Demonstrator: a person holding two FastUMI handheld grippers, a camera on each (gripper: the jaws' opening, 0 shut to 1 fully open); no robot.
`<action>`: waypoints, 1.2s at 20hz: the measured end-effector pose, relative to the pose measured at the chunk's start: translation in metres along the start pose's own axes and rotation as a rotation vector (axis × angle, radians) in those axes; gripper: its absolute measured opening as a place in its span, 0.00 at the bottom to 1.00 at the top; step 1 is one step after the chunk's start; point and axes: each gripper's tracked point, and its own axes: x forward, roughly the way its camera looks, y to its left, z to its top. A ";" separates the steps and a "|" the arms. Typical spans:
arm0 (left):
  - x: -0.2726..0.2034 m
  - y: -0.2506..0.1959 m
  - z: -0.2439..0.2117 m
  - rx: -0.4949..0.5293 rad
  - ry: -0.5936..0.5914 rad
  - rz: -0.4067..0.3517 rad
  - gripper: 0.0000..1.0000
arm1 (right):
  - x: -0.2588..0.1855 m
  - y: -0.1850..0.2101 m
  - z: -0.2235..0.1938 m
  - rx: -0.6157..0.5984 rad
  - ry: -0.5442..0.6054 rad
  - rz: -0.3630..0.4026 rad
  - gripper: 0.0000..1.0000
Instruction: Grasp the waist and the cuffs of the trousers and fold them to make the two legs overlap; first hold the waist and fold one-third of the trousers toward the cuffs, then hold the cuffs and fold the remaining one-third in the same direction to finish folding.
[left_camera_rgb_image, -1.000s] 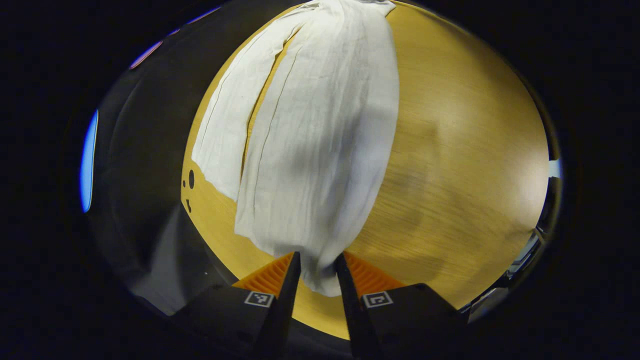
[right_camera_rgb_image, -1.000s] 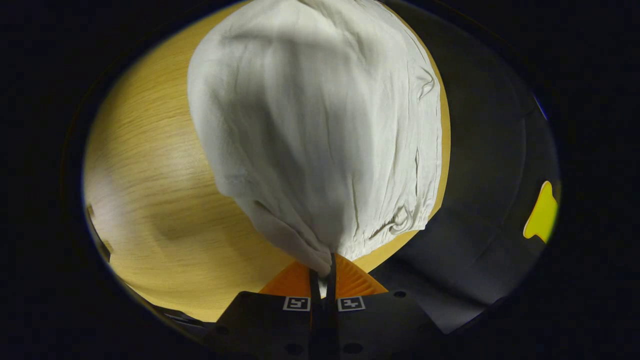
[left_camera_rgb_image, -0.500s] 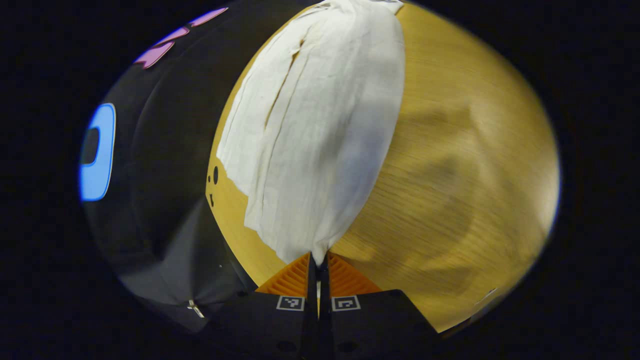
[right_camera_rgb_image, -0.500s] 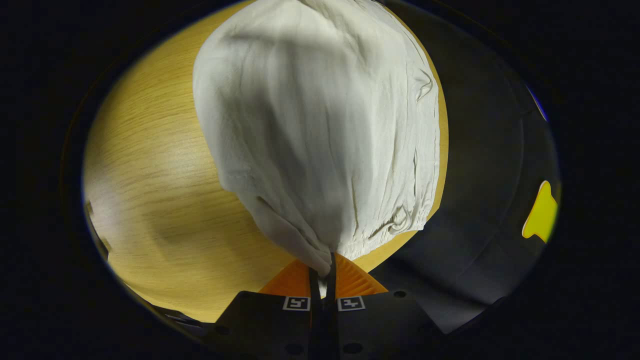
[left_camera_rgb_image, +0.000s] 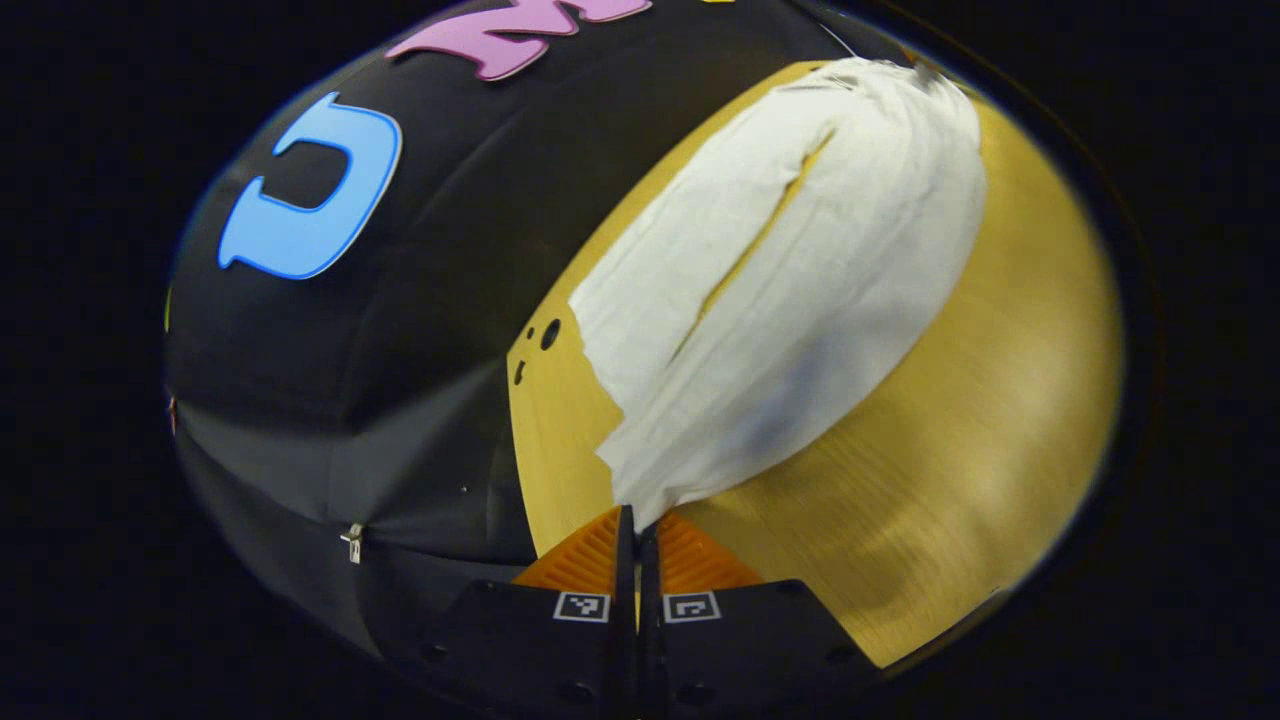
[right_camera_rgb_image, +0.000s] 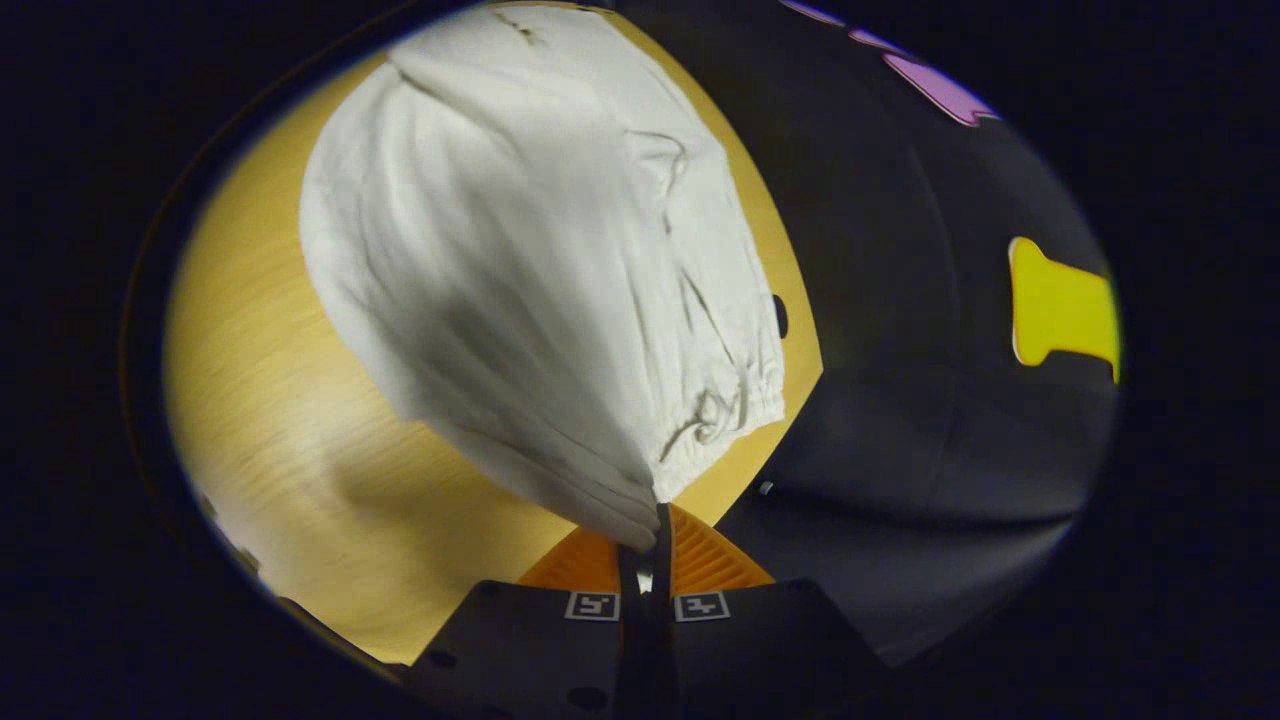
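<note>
White trousers lie on a round wooden table, seen from both ends at once.

In the left gripper view, the left gripper sits at 6 o'clock, its two fingers pressed together on the corner of a cuff. From there the two legs run up toward 1 o'clock, side by side, with a narrow strip of table showing between them. The nearer leg is pulled up toward the gripper; the other lies flat.

In the right gripper view, the right gripper is also at 6 o'clock, pinching a gathered edge of the waist. The elastic waistband and its drawstring bunch toward 4 o'clock, and the cloth fans out toward 11 o'clock.

Judging progress: both holds look secure, at cuff and at waist, so the grasping step appears done. The legs are not yet overlapped, since the gap between them is plain. Bringing one leg over the other remains, then both one-third folds, from the waist first and from the cuffs after.
</note>
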 end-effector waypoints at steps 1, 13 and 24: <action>-0.001 0.007 0.007 -0.035 -0.011 0.012 0.05 | -0.002 -0.010 0.004 0.061 -0.006 -0.015 0.05; 0.044 0.084 0.112 -0.304 -0.106 0.025 0.05 | -0.008 -0.118 0.068 0.766 -0.086 -0.036 0.05; 0.181 0.090 0.173 -0.696 -0.017 -0.091 0.05 | 0.088 -0.165 0.123 1.245 -0.087 0.008 0.05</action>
